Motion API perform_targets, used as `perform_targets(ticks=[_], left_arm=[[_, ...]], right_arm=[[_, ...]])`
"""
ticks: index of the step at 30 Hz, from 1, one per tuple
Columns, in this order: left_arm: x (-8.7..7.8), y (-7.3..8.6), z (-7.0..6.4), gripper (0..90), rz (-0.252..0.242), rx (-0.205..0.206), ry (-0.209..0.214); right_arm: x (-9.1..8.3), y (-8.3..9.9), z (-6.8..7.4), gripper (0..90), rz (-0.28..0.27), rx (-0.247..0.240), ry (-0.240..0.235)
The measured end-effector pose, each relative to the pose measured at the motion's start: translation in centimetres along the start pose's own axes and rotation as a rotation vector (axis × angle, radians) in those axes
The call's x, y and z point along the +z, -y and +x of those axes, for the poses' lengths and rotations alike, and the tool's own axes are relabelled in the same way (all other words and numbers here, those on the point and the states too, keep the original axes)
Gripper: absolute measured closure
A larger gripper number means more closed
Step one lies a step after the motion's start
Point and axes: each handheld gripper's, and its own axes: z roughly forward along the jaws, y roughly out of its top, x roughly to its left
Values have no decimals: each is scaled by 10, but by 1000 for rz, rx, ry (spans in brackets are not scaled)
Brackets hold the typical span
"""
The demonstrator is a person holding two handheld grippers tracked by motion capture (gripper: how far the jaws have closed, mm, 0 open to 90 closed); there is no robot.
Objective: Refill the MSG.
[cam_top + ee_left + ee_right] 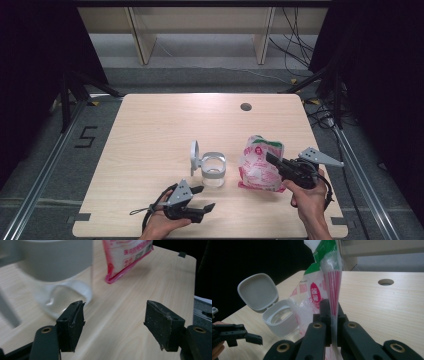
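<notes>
On the right half of the table [150, 125], a pink-and-white printed bag [260, 165] is pinched upright by the right gripper [274, 161], jaws closed on its edge. Just left of it a clear jar [214, 171] stands, grey flip lid [194, 151] hinged open. Near the front edge the left gripper [204, 198] is held wide and empty, close to the jar.

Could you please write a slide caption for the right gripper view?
Right gripper clamps a pink-and-white bag beside an open flip-lid container on the wooden table.
</notes>
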Motion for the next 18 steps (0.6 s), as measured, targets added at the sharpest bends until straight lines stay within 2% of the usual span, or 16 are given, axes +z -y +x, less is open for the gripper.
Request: perform_targets(ticks=[1,2,3,4,8,9,10,11,12,13,15,16,17,18], left_arm=[[9,-2,-8,306,-1,2,17],[12,-3,-10,306,10,12,19],[12,-3,-10,306,10,12,19],[18,-5,-13,306,18,20,33],[28,-10,-17,309,-1,2,30],[31,-12,-17,309,23,22,17],[36,-14,-19,309,23,32,4],[41,-19,-21,309,32,63,12],[46,-23,-24,309,20,83,6],[50,-27,-26,305,19,93,-2],[58,-33,-32,298,26,94,0],[66,-34,-37,299,23,98,4],[66,-34,-37,299,23,98,4],[76,-35,-40,297,35,94,-9]], right_arm=[[0,-1,1,900,-1,-5,-2],[2,-3,2,900,-12,-28,-20],[2,-3,2,900,-12,-28,-20],[1,-5,6,900,3,-3,-20],[1,-10,9,900,5,-25,-24],[1,-12,10,900,8,-21,-31],[1,-14,10,900,13,-20,-22],[0,-17,11,900,21,-6,-21],[0,-20,9,900,8,-16,-43],[-2,-26,11,900,-7,-22,-38],[-2,-29,12,900,-9,-23,-41],[-4,-34,13,900,-10,-48,-35],[-4,-34,13,900,-10,-48,-35],[-5,-38,15,900,-14,-41,-29]])
